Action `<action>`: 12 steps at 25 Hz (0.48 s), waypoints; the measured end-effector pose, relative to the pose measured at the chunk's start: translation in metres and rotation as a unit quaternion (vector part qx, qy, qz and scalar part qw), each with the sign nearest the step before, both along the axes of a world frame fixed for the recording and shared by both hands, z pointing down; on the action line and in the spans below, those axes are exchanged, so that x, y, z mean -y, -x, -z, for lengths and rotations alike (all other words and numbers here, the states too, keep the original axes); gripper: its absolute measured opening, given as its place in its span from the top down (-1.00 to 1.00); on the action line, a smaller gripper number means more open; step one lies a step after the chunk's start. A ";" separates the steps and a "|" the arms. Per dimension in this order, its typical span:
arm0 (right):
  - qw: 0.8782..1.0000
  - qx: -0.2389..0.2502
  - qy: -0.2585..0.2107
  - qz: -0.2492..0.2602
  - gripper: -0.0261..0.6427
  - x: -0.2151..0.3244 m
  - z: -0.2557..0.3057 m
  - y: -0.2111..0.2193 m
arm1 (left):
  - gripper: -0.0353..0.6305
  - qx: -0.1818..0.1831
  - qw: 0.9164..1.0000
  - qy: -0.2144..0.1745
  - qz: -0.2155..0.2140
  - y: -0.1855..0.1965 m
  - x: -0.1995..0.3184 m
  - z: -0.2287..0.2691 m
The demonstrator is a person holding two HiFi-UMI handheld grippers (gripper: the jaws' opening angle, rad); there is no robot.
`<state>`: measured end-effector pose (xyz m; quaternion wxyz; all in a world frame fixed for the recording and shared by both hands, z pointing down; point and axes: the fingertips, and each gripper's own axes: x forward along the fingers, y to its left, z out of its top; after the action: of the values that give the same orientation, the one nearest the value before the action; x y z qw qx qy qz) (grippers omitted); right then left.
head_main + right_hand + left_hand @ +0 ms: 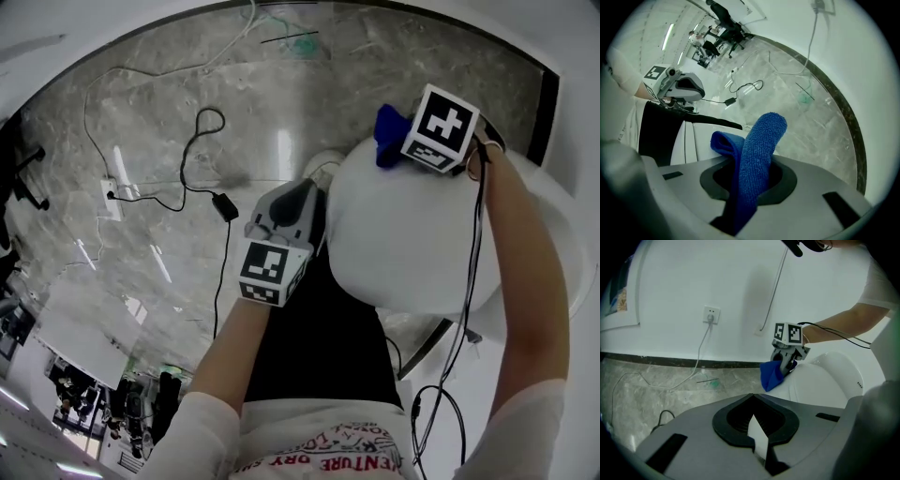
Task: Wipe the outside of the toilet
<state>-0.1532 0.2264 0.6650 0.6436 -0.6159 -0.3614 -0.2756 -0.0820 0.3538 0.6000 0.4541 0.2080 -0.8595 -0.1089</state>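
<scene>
Looking steeply down, I see the white toilet [412, 244] filling the centre right of the head view, lid down, standing on a grey marbled floor [159, 103] with black cables trailing across it. My right gripper [405, 142], in the upper right of that view, has its jaws clamped on a blue cloth [386, 129], and a fold of the cloth sticks up past them in the right gripper view. The cloth rests against the far upper edge of the toilet's rounded top. My left gripper [284, 214] hangs just left of the toilet at the centre of the head view, with its jaws pressed together on nothing and touching nothing. I judge the wiping to be under way on the top. No streaks or wet marks show, so I cannot tell how much is done, and the sides and base probably remain
</scene>
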 end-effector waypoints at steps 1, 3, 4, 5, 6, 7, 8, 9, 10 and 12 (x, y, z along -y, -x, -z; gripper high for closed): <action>1.000 -0.004 0.003 0.012 0.71 -0.009 0.000 -0.005 | 0.88 -0.001 1.000 -0.001 0.012 -0.005 -0.005 0.000; 0.999 -0.006 0.008 0.040 0.71 -0.026 0.001 -0.016 | 0.88 0.000 1.000 0.000 0.028 -0.018 -0.015 -0.001; 0.998 -0.007 0.011 0.054 0.71 -0.034 0.001 -0.023 | 0.88 0.002 0.999 0.001 0.035 -0.025 -0.020 -0.002; 0.998 -0.008 0.015 0.068 0.71 -0.043 0.003 -0.030 | 0.88 0.003 0.999 0.002 0.043 -0.032 -0.024 -0.002; 0.996 -0.010 0.020 0.083 0.71 -0.051 0.004 -0.038 | 0.88 0.005 0.999 0.002 0.053 -0.040 -0.029 -0.001; 0.995 -0.012 0.025 0.097 0.71 -0.059 0.006 -0.046 | 0.88 0.006 0.998 0.002 0.066 -0.048 -0.034 -0.001; 0.993 -0.013 0.029 0.111 0.71 -0.067 0.007 -0.053 | 0.88 0.007 0.997 0.001 0.081 -0.055 -0.039 0.000; 0.991 -0.014 0.033 0.126 0.71 -0.073 0.008 -0.060 | 0.88 0.008 0.995 0.000 0.097 -0.062 -0.044 -0.001; 0.989 -0.015 0.037 0.142 0.71 -0.080 0.008 -0.067 | 0.88 0.009 0.994 -0.002 0.113 -0.070 -0.048 -0.001; 0.984 -0.021 0.045 0.170 0.71 -0.092 0.009 -0.084 | 0.88 0.009 0.990 -0.004 0.140 -0.088 -0.055 -0.004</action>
<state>-0.0689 0.3182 0.6564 0.5659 -0.7025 -0.2501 -0.3517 0.0057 0.4091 0.6044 0.4261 0.0877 -0.8837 -0.1728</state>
